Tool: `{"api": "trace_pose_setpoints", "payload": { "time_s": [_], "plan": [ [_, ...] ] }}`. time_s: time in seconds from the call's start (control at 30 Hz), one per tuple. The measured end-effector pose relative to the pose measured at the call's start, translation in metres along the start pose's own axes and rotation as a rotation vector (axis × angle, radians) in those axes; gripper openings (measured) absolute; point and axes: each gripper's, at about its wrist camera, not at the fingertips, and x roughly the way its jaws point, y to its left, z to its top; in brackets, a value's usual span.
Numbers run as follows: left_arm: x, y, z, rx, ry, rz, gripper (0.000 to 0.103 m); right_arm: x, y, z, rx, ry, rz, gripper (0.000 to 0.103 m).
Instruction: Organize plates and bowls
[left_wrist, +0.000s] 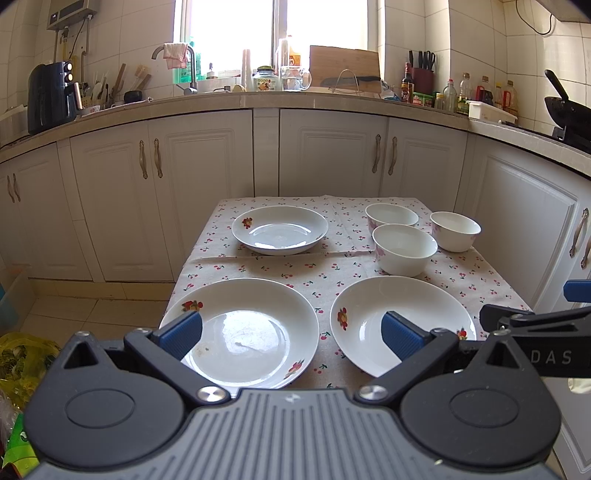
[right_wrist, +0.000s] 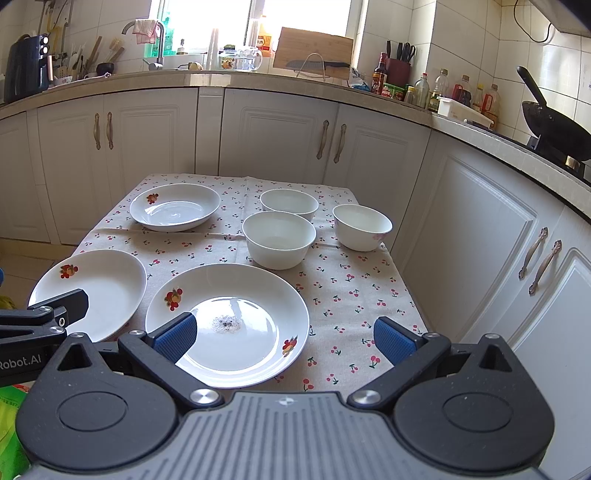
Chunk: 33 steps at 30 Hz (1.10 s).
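Note:
Three white plates with fruit prints lie on the cherry-print tablecloth: a far plate, a near left plate and a near right plate. Three white bowls cluster at the far right. My left gripper hovers open over the near edge, spanning the gap between the two near plates. In the right wrist view my right gripper is open above the near right plate, which has dark crumbs at its centre. Neither gripper holds anything.
White cabinets close in behind and to the right of the small table. A cluttered counter runs above them, with a black wok at the right. A yellow bag sits on the floor to the left.

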Motion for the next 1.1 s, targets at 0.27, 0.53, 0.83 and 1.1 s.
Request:
{"api": "trace_pose_setpoints", "payload": {
  "time_s": [0.27,0.53,0.83,1.1],
  "plan": [
    [0.000,0.001,0.002,-0.001,-0.001,-0.007,0.102,0.002,0.003,0.002,-0.004,-0.004,-0.001,0.103],
    [0.008,0.007,0.002,0.006,-0.007,-0.013,0.102,0.007,0.005,0.006,-0.015,-0.016,0.019,0.103],
    [0.027,0.020,-0.001,0.049,0.015,-0.031,0.102,0.012,-0.008,0.018,0.012,-0.110,0.117,0.103],
    [0.047,0.049,-0.021,0.087,0.054,-0.084,0.102,0.031,-0.014,0.033,0.002,-0.168,0.188,0.103]
  ]
}}
